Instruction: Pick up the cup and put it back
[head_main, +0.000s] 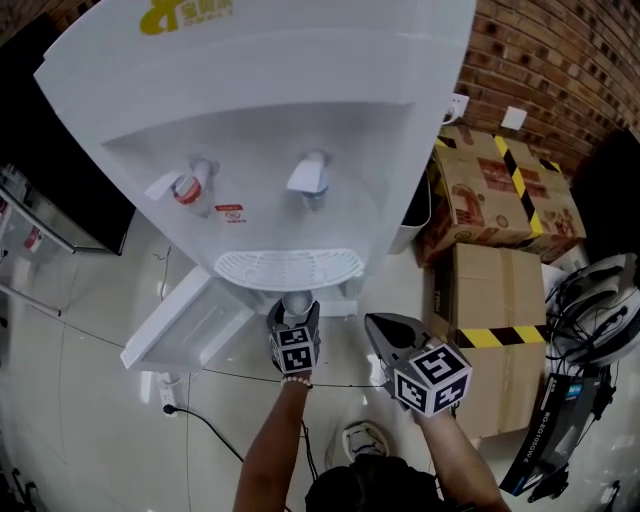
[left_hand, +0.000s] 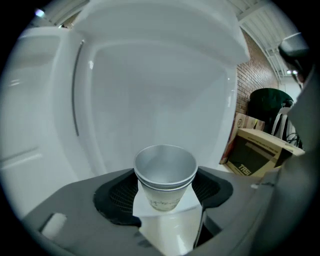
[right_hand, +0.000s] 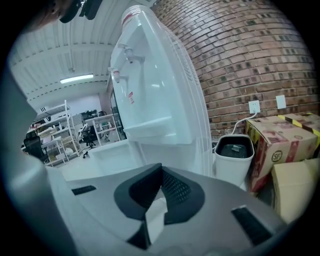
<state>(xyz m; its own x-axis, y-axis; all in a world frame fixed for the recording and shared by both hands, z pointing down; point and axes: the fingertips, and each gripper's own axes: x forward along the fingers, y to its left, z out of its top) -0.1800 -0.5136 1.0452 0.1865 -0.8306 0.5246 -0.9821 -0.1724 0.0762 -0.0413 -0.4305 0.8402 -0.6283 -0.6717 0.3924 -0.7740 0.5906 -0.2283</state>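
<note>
**Cup gripped in front of the water dispenser**

Low on the left of the water dispenser (head_main: 300, 100), a white door panel (head_main: 190, 325) is seen hanging open. Just in front of the dispenser's drip tray (head_main: 290, 268), the cup (left_hand: 165, 175) is gripped by the left hand-held gripper (head_main: 296, 310). Its jaws are set wide, with a pad pressed to each side of the cup, and the cup is carried upright, clear of the tray. Just right of that, the right hand-held gripper (right_hand: 159, 175) is held with its jaws closed together and nothing between them. Further right of the dispenser, a white bin (right_hand: 234, 160) and cardboard boxes (head_main: 505, 190) are found against the brick wall (head_main: 560, 60).
</note>
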